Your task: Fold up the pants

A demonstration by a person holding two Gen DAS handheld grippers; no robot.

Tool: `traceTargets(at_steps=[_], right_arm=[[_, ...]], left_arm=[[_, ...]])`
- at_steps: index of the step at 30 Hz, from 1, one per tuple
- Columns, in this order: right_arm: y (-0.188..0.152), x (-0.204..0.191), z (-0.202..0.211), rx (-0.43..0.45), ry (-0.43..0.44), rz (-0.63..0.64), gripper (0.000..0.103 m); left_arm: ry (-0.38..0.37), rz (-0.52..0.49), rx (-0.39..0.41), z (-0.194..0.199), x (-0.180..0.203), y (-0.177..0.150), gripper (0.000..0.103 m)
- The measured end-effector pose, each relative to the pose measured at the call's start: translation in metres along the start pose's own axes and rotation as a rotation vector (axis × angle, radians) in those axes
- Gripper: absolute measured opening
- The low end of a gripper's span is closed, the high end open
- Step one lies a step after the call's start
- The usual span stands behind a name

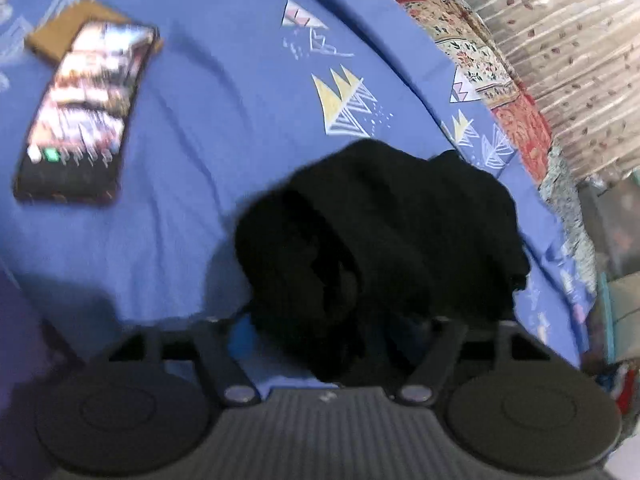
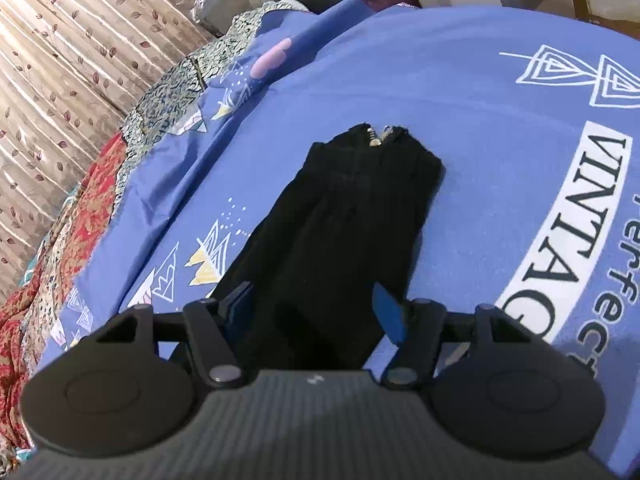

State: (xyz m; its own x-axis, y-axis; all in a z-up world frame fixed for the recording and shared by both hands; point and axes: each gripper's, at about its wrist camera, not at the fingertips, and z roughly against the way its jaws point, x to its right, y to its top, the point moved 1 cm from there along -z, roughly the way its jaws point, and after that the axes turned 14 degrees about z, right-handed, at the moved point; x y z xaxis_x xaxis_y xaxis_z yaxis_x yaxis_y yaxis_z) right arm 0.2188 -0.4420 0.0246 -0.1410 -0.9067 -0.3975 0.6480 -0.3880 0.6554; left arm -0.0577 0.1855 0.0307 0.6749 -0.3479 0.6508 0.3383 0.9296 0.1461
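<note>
Black pants (image 2: 340, 216) lie lengthwise on a blue printed bedsheet (image 2: 460, 100), the zipper end far from me. My right gripper (image 2: 316, 312) is open, its blue-padded fingers (image 2: 386, 314) on either side of the near end of the pants. In the left wrist view a bunched black fold of the pants (image 1: 380, 240) hangs in front of my left gripper (image 1: 340, 344). The cloth covers its fingertips, so the jaws' state is hidden there.
A phone (image 1: 80, 116) with a lit screen lies on a brown wallet or notebook (image 1: 60, 28) at the far left of the sheet. A patterned red and beige quilt (image 2: 80, 216) and a leaf-print curtain (image 2: 60, 48) border the bed.
</note>
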Motion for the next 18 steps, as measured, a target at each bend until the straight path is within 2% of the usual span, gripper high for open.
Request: traceTargets(at_steps=[1,2,3,4,5,7,9,11,12,14,15,16,17,18], right_arm=[[0.001,0.000,-0.004,-0.008,0.001,0.010,0.032],[-0.001,-0.002,-0.008,-0.023,0.006,0.030,0.009],[0.002,-0.005,-0.016,-0.063,0.012,0.051,0.002],[0.002,-0.006,-0.017,-0.063,-0.006,0.053,0.002],[0.009,-0.009,-0.011,-0.025,-0.021,0.058,0.002],[0.031,-0.013,0.018,0.147,-0.010,0.070,0.002],[0.056,-0.014,0.052,0.287,-0.008,0.075,0.002],[0.076,-0.010,0.075,0.347,-0.023,0.087,0.003],[0.082,-0.005,0.079,0.335,0.003,0.079,0.008],[0.083,0.011,0.075,0.256,0.060,0.045,0.009],[0.078,0.017,0.071,0.218,0.054,0.030,0.016],[0.070,0.023,0.065,0.185,0.038,0.027,0.027],[0.059,0.029,0.059,0.155,0.012,0.031,0.032],[0.045,0.035,0.051,0.125,-0.016,0.028,0.039]], left_arm=[[-0.011,0.012,-0.005,-0.003,0.002,0.001,0.072],[-0.007,0.017,-0.004,-0.007,0.007,0.000,0.069],[0.002,0.019,-0.001,-0.010,0.008,0.003,0.055],[0.009,0.020,-0.002,-0.012,0.006,0.006,0.042],[0.003,0.019,-0.014,-0.014,0.005,0.006,0.016],[-0.040,0.021,-0.031,-0.009,0.004,0.010,0.013],[-0.050,-0.005,-0.020,-0.002,0.009,0.009,0.012],[-0.075,-0.009,-0.018,0.004,0.009,0.009,0.012],[-0.086,-0.005,-0.018,0.005,0.009,0.010,0.012],[-0.090,0.003,-0.016,0.004,0.006,0.011,0.013],[-0.084,0.005,-0.018,0.002,0.005,0.010,0.014],[-0.074,0.008,-0.022,-0.001,0.004,0.009,0.014],[-0.062,0.013,-0.030,-0.003,0.002,0.008,0.015],[-0.047,0.018,-0.037,-0.006,0.000,0.007,0.021]])
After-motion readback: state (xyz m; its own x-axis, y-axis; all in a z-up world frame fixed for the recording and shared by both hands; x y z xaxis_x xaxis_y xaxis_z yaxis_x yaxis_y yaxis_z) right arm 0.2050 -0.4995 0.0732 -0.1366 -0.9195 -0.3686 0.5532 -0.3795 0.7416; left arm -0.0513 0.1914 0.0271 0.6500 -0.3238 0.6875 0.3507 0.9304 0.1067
